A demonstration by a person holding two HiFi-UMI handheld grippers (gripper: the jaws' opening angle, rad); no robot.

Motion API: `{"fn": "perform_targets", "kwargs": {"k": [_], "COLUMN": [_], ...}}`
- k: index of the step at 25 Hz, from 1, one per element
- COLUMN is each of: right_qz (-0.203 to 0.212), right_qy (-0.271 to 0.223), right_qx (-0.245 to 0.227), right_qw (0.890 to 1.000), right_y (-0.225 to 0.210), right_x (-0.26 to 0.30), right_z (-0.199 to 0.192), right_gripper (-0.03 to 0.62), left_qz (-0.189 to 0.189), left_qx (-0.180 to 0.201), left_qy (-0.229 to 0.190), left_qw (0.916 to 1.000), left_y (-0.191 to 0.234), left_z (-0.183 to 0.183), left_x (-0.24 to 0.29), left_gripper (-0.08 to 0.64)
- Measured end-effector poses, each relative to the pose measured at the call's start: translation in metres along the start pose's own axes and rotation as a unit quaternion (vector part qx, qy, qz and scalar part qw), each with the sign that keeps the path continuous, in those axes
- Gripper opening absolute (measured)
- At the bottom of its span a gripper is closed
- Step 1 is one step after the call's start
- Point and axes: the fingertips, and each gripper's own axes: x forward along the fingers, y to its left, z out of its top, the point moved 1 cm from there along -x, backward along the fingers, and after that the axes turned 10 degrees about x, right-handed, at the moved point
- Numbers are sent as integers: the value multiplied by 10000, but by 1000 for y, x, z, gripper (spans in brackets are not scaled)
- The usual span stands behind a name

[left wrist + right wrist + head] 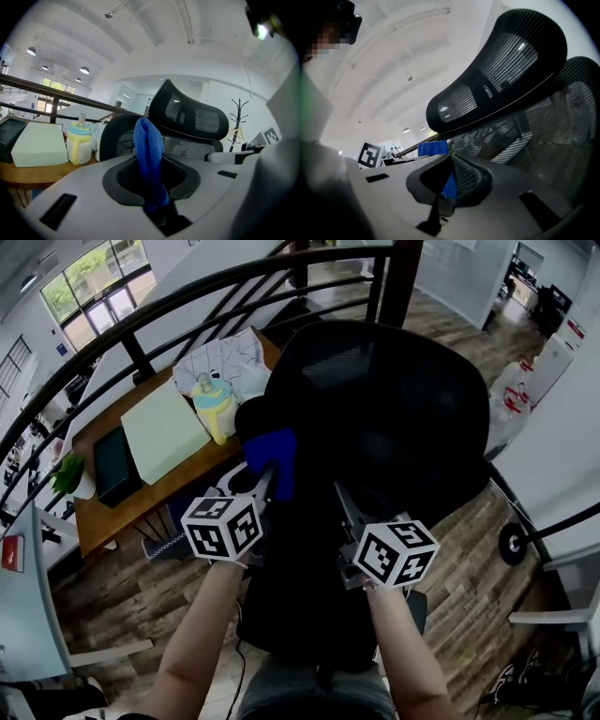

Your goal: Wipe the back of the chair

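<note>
Holding the left gripper (265, 482) up, I have its fingers clamped on a blue cloth (274, 457) at the left edge of the black mesh chair back (394, 409). My right gripper (340, 507) sits beside it, low against the mesh, fingers together and empty.

- The low end of the blue cloth (149, 154) was hidden inside the shut jaws of the left gripper (157, 208).
- The chair back (543, 140) was cut off at the right edge.
- Nobody could tell if the right gripper (436, 206) pinched anything.
</note>
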Motion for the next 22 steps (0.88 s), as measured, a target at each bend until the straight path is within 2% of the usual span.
{"fn": "perform_targets", "kwargs": {"k": [5, 10, 16, 22], "right_qz": [-385, -761, -1247, -1722], "right_qy": [-129, -309, -550, -813], "right_qx": [54, 160, 231, 401], "right_qw": [9992, 9965, 9904, 9809], "right_y": [-29, -55, -84, -117], "right_x": [-37, -76, -126, -174], "right_z": [1, 3, 9, 14], "right_gripper": [31, 31, 32, 31], "left_qz": [-424, -1085, -1803, -2480], "left_qx": [65, 84, 89, 177], "left_qy": [75, 146, 341, 551], "left_qw": [9991, 9940, 9830, 9670], "left_y": [-43, -101, -174, -246], "left_z": [-5, -16, -35, -56], "left_x": [11, 27, 47, 67], "left_gripper": [94, 94, 94, 94]}}
